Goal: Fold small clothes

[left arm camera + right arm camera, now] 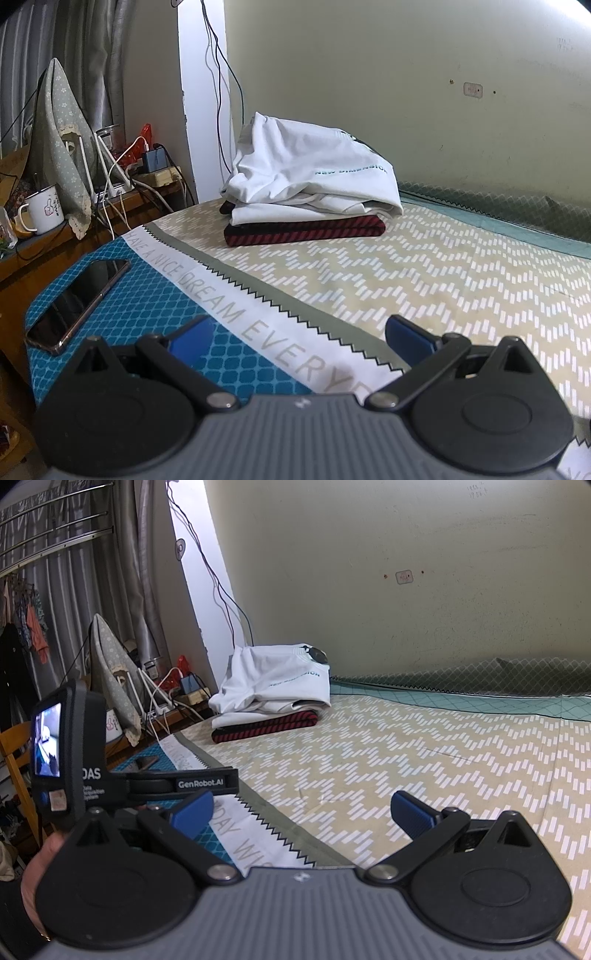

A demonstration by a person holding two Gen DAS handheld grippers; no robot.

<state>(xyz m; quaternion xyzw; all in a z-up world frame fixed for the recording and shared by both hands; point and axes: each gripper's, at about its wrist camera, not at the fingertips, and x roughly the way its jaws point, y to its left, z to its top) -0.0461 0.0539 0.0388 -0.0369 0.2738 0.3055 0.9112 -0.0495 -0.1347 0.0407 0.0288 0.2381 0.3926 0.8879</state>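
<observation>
The left hand-held gripper [297, 332] hangs low over the near edge of the bed [424, 266], its blue fingers [408, 341] spread wide with nothing between them. The right hand-held gripper [308, 814] sits the same way: jaws wide apart, empty, above the zigzag-patterned sheet [406, 757].

The clothes are stacked at the far left corner of the bed, close to the wall [406, 74]. On top lies a white shirt [306, 166] with teal lettering, loosely bunched rather than flat. Under it shows a second white layer, and at the bottom a folded garment in red and black stripes [306, 230]. The right wrist view shows the same pile [273, 694], with a small dark round thing [318, 654] on its far top edge; what it is cannot be told. Both grippers are well apart from the pile.

Near left, a phone [79, 301] lies flat on the blue part of the bedding, beside a white band printed with grey letters [258, 325]. Left of the bed a worktop [55, 236] carries a white mug [40, 214], a cloth-covered object [59, 140], chargers and white cables. Dark cables [218, 92] run down the wall behind the pile. In the right wrist view the left device's small lit screen [47, 740] shows at the left.
</observation>
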